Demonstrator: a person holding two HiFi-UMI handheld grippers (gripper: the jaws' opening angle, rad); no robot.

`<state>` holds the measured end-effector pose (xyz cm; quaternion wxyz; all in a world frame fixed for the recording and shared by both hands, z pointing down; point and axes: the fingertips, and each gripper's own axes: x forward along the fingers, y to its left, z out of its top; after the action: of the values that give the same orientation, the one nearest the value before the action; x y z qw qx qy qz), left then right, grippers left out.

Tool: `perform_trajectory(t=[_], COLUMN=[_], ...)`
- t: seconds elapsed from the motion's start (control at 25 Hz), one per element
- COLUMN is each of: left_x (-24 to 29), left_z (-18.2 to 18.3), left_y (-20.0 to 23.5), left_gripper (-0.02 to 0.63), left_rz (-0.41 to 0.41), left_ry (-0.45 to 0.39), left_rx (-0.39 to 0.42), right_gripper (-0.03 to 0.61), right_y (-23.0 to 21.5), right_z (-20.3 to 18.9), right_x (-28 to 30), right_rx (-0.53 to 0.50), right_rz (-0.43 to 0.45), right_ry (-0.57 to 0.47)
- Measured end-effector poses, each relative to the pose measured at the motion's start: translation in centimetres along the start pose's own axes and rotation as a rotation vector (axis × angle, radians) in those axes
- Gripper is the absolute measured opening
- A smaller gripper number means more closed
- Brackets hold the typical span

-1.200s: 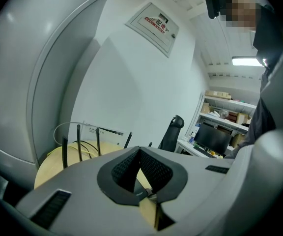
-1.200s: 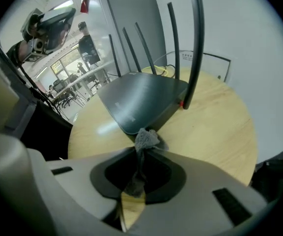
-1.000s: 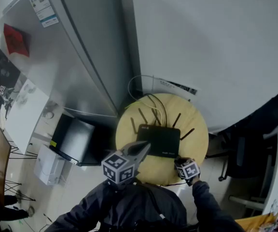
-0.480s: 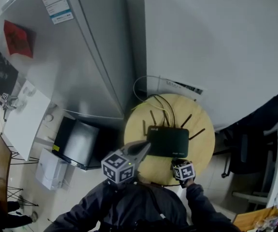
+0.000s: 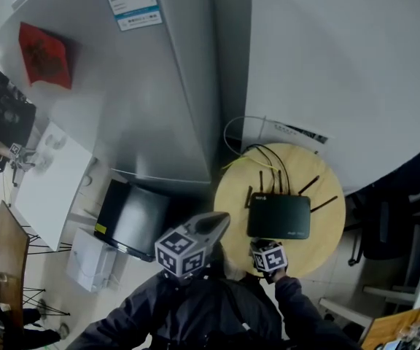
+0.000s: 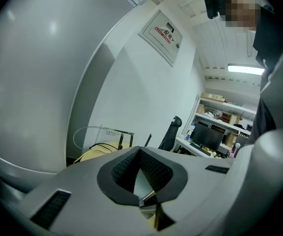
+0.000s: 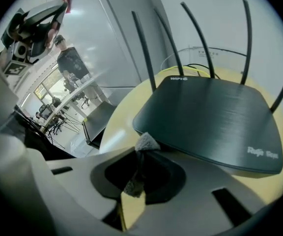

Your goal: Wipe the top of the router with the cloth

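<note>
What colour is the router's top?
The router is black, with a brushed finish, best seen in the right gripper view.

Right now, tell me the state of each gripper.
Left gripper: shut, nothing between the jaws.
Right gripper: shut on the cloth, by the router's near edge.

Router [image 7: 210, 117] top lies bare; 4 upright antennas [image 7: 247, 43] and cables [image 5: 267, 147] crowd its far edge.

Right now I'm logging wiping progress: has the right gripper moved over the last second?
Yes. Against the router, the right gripper went left along its near edge, from right corner toward left half.
</note>
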<state>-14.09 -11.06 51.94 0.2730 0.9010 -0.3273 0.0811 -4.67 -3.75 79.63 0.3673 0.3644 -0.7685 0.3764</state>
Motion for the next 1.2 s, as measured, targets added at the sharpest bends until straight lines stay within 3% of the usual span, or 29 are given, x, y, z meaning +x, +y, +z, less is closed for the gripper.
perform_trajectory(t=[0.24,0.44,0.92,1.2], left_x=[-1.9,-1.9,2.8,5.3], left_z=[-0.2,-0.4,0.8,0.0], left_y=[1.5,1.1,-6.4,-12.9], left_gripper=[0.002,0.002,0.002,0.002], left_rz=[-0.014,-0.043,-0.108,-0.129], left_ry=[0.004,-0.003,-0.041,-0.055], left_rx=[-0.006,-0.009,0.039,0.068], right_gripper=[0.069,0.070,0.069,0.069], right_y=[2.4,2.7,1.3,0.9], right_z=[1.1,1.7,12.3,11.8], right_x=[1.3,-1.0,-20.3,-27.2], right_rx=[-0.004,-0.011,-0.093,-0.095], right_rz=[0.003,0.016,0.066,0.109], right_ry=[-0.002,-0.056,-0.506,-0.630])
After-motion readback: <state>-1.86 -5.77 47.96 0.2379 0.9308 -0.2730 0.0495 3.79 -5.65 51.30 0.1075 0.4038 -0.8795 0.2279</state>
